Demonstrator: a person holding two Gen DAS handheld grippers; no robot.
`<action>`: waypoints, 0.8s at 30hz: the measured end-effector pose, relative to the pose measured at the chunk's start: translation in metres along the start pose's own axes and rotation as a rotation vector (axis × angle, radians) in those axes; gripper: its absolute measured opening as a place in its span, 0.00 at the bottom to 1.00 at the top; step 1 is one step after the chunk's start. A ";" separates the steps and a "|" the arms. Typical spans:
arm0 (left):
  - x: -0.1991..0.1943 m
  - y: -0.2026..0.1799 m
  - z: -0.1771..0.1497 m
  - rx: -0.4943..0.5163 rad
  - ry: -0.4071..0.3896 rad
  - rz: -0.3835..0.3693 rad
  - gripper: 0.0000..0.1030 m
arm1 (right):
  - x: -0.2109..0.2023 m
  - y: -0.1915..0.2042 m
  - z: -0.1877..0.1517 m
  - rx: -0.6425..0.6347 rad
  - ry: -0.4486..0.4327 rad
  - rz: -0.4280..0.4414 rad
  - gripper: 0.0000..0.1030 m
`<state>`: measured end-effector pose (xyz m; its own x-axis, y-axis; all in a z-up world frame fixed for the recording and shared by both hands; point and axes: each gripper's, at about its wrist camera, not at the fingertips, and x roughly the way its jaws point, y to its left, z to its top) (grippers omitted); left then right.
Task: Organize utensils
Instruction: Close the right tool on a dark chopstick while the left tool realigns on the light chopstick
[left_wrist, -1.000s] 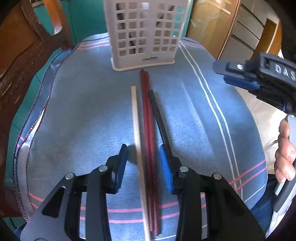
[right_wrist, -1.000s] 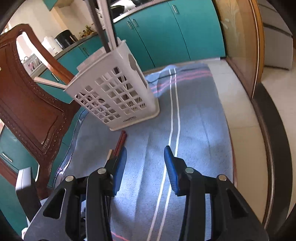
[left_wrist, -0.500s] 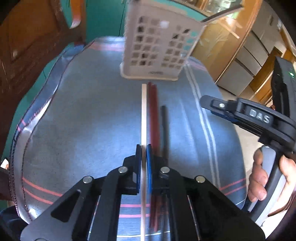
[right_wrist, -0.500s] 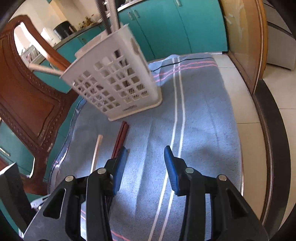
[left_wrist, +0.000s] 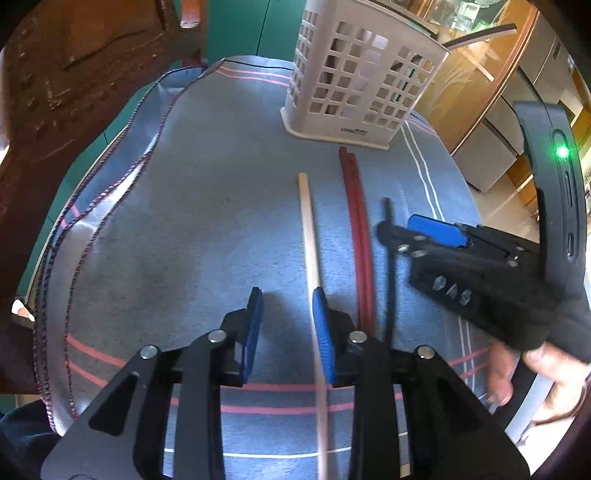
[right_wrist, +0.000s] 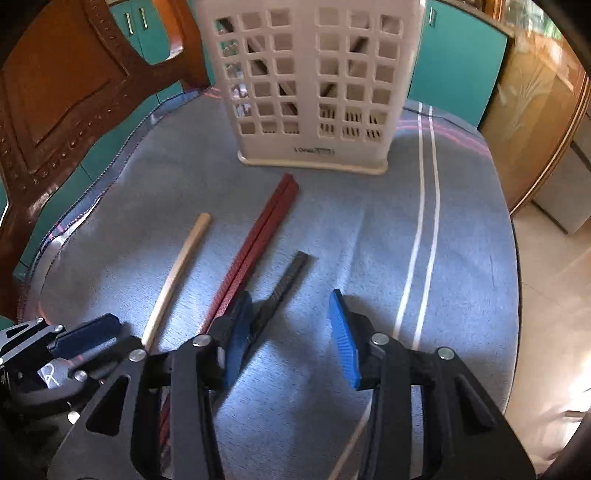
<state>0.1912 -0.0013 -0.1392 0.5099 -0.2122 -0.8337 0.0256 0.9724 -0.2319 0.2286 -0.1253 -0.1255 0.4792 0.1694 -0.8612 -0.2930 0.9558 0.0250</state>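
My left gripper gapes around nothing, the pale chopstick brushing its right finger mid-worktop. My right gripper, wide open, nears the black chopstick. Next: straddle, close, lift toward the basket.

Striped blue cloth; wooden chair (carved); teal cabinets

I can't see the near ends of the red chopsticks and black chopstick — my right gripper covers them at lower centre.
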 end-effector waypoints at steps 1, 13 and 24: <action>0.000 0.003 0.000 -0.004 -0.001 0.002 0.29 | -0.001 -0.001 0.001 -0.011 0.004 -0.026 0.22; 0.002 0.004 0.006 0.010 0.009 0.003 0.39 | -0.008 -0.030 0.001 -0.025 -0.024 -0.090 0.10; 0.033 -0.030 0.049 0.121 0.051 0.080 0.39 | -0.007 -0.031 0.002 0.022 -0.010 -0.083 0.18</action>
<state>0.2496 -0.0323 -0.1351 0.4700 -0.1353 -0.8722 0.0916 0.9903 -0.1042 0.2360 -0.1553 -0.1195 0.5091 0.0917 -0.8558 -0.2342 0.9716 -0.0352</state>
